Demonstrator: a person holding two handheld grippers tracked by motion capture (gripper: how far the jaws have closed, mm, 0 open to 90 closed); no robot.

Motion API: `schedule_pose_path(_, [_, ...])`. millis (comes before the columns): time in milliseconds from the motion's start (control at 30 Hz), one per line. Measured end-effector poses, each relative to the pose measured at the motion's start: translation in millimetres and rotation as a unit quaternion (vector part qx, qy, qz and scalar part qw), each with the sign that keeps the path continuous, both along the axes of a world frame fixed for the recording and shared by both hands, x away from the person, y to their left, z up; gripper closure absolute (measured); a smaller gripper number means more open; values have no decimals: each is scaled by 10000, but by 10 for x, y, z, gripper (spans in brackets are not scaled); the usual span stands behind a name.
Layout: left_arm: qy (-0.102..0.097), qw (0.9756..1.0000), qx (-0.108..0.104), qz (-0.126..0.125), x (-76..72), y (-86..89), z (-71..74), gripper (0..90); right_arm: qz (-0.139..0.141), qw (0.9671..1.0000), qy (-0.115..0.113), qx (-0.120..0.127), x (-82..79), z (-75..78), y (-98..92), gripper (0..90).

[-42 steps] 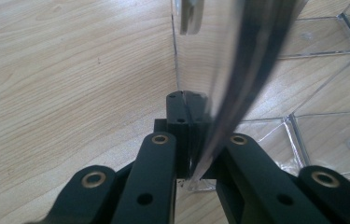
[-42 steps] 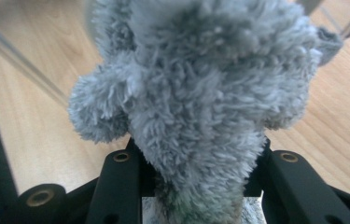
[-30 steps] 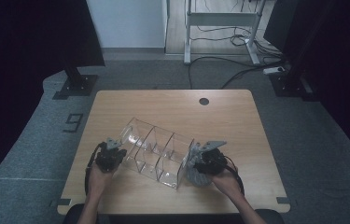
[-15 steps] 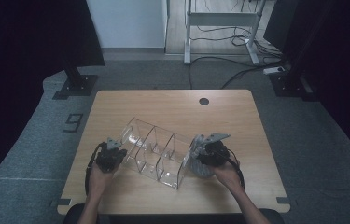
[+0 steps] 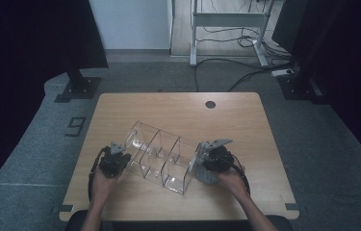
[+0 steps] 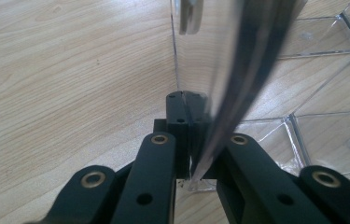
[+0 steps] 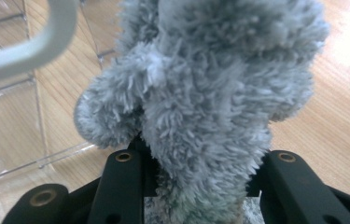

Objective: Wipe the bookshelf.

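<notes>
1. Nearest the person: two forearms come in from the bottom edge of the high view, one hand on each gripper.
2. Left gripper point(image 5: 116, 161) sits at the near-left of the desk point(image 5: 120, 108), at the left end of the clear organiser point(image 5: 161, 159). In the left gripper view its jaws are clamped on the edge of the organiser's end wall point(image 6: 219, 93), w/ the thin clear sheet pinched between the pads.
3. Right gripper point(image 5: 206, 166) is at the organiser's right end, near-right of centre. Its jaws are closed on a grey fluffy cloth point(image 7: 205, 107) (deep pile, bunched up), which bulges out above and to both sides of the jaws.
4. In the high view the cloth point(image 5: 206, 172) lies against the organiser's right end wall, just beside the rightmost compartment.
5. The organiser itself: transparent, approx. three compartments in a row, set diagonally on the desk from near-right to far-left, resting on the wood.
6. Farther back: a round cable hole point(image 5: 210, 104) near the desk's far edge, well apart from the organiser.
7. Beyond the desk: grey carpet, a white frame point(image 5: 226, 24) w/ cables on the floor.
</notes>
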State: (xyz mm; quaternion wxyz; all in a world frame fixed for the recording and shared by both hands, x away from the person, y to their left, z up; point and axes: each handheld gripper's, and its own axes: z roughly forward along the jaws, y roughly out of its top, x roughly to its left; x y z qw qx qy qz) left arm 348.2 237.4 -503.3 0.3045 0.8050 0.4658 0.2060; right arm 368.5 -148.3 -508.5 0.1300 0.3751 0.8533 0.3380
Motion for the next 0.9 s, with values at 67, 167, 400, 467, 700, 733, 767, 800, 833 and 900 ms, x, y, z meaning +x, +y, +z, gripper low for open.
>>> schedule_pose_path(67, [0, 10000, -14, 14, 1, 0, -1, 865, 16, 10000, 49, -68, 9, -43, 14, 616])
schedule_pose_path(167, [1, 10000, -22, 31, 1, -1, -2, 866, 13, 9998, 81, -153, 16, -88, 34, 616])
schedule_pose_path(400, [7, 9999, -6, 108, -1, -19, -1, 867, 18, 9998, 61, -189, 0, -86, 48, 616])
schedule_pose_path(467, [-4, 9999, 53, 145, -5, -32, 0, 867, 36, 9998, 64, -203, -16, -80, 56, 615])
schedule_pose_path(700, [3, 9998, 65, 193, -8, -44, 1, 868, 116, 9997, 68, -213, -85, -63, 87, 613])
schedule_pose_path(733, [2, 9998, 63, 195, -8, -45, 1, 868, 142, 9997, 77, -192, -97, -63, 91, 613])
schedule_pose_path(767, [2, 9998, 63, 195, -8, -45, 1, 868, 142, 9997, 77, -192, -97, -63, 91, 613])
schedule_pose_path(800, [0, 9998, 68, 204, -8, -47, 0, 868, 137, 9997, 82, -186, -109, -62, 94, 613])
schedule_pose_path(833, [3, 9997, 72, 212, -9, -49, 1, 868, 185, 9996, 89, -168, -143, -57, 105, 611])
schedule_pose_path(900, [5, 9997, 71, 221, -9, -50, 1, 868, 206, 9996, 88, -167, -166, -53, 114, 610])
